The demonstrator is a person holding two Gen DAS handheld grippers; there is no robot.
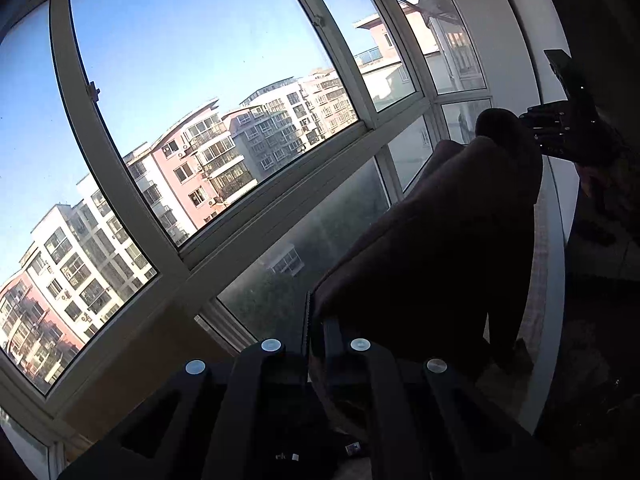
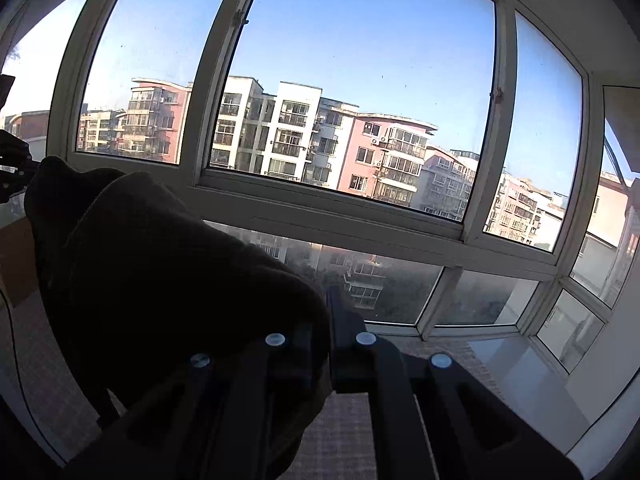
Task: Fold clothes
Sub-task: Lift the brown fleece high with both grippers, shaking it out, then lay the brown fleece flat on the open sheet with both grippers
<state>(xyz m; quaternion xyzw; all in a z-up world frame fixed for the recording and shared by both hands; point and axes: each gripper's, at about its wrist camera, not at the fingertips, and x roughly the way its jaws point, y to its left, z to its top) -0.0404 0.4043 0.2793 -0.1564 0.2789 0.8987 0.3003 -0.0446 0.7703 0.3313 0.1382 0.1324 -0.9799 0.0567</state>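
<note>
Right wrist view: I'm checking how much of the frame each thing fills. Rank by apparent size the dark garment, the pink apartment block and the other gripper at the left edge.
1. dark garment, inflated by nearness
2. pink apartment block
3. left gripper, mostly cropped

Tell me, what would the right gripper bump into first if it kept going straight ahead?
Probably the big window. The right gripper is shut on the dark garment, which hangs to its left, not ahead. How far away the glass is can't be judged.

Dark garment (image 1: 440,240) in left hand-held gripper (image 1: 316,336)
</note>
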